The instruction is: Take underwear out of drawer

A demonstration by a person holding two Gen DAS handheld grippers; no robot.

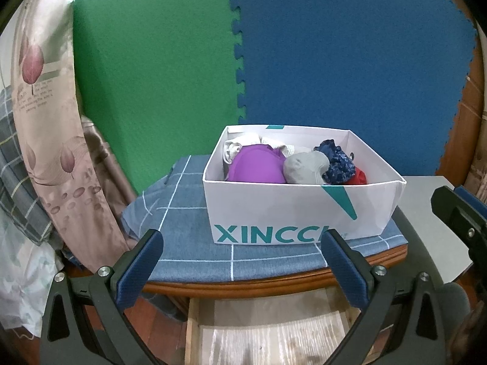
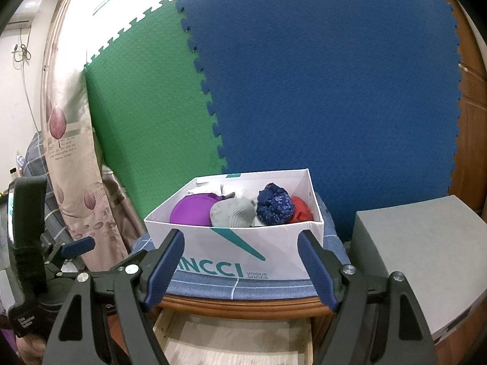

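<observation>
left gripper [image 1: 242, 254]: jaws spread, empty | right gripper [image 2: 242, 255]: jaws spread, empty | underwear [image 1: 292, 162] in white box [image 1: 298, 210] just ahead | open drawer [image 1: 268, 331] beneath | right view only: grey block [image 2: 423, 252] right of box

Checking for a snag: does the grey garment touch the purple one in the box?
Touching. Right wrist view: grey garment overlaps purple garment's edge, no gap.

White box [image 1: 292, 210]: smooth matt cardboard w/ teal print. Inside it soft cloth items, purple one [image 1: 258, 165] smooth, grey one [image 1: 304, 167] knit-looking. Under the box, blue woven checked cloth [image 1: 188, 213]. Counter edge [image 1: 243, 287]: glossy varnished wood. Backdrop mats [image 1: 350, 60]: rough matt foam. Curtain [image 1: 61, 121]: satiny sheen.
</observation>
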